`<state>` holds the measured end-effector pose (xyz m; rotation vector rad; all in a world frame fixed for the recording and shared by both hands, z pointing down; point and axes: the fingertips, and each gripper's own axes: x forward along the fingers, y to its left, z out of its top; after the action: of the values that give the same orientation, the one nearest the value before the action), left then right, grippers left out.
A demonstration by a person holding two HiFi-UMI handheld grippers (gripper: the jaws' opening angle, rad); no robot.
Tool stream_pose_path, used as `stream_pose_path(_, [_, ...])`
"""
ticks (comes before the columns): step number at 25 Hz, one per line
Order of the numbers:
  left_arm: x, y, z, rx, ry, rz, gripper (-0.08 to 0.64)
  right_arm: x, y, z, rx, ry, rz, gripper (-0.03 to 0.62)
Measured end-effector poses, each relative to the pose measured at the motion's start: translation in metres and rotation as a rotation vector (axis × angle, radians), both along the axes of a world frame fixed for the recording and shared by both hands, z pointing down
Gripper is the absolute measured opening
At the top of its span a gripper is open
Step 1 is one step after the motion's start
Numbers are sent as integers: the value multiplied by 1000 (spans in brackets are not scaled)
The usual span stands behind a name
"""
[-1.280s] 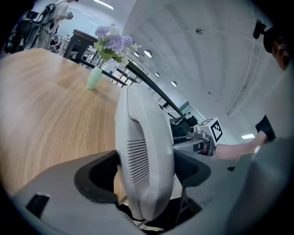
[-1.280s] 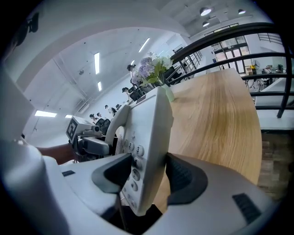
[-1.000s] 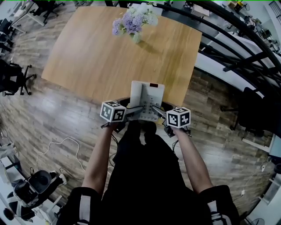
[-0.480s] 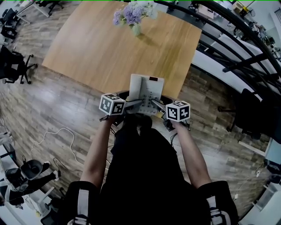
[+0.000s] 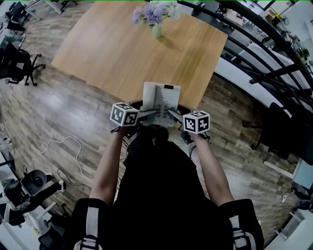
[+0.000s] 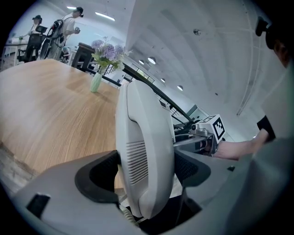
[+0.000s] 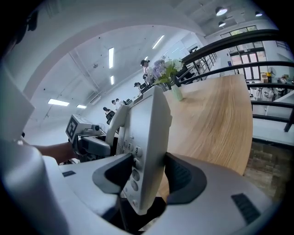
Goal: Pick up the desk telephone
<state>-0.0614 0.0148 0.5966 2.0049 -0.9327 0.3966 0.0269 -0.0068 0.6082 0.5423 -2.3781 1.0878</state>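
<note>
An open-plan office: black swivel chairs (image 5: 19, 63) stand on a wood-plank floor (image 5: 58, 112) off the left edge of a large wooden surface (image 5: 112, 53). A vase of flowers (image 5: 155, 14) stands near its far edge. Strip lights (image 7: 111, 57) line the white ceiling.

A wooden table (image 5: 117, 53) fills the upper centre, a flower vase (image 5: 156, 24) at its far end. Wood-plank floor (image 5: 54, 117) surrounds it; an office chair (image 5: 17, 62) stands upper left, black railings (image 5: 276, 72) upper right.
</note>
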Motion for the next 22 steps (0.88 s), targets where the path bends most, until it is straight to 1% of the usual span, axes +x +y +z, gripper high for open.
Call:
stream_pose_path(11, [4, -1, -10, 31, -4, -22, 374, 4, 1, -5, -13, -21, 8, 241])
stream_pose_path(22, [4, -1, -5, 15, -11, -37, 374, 3, 5, 1, -37, -9, 16, 239])
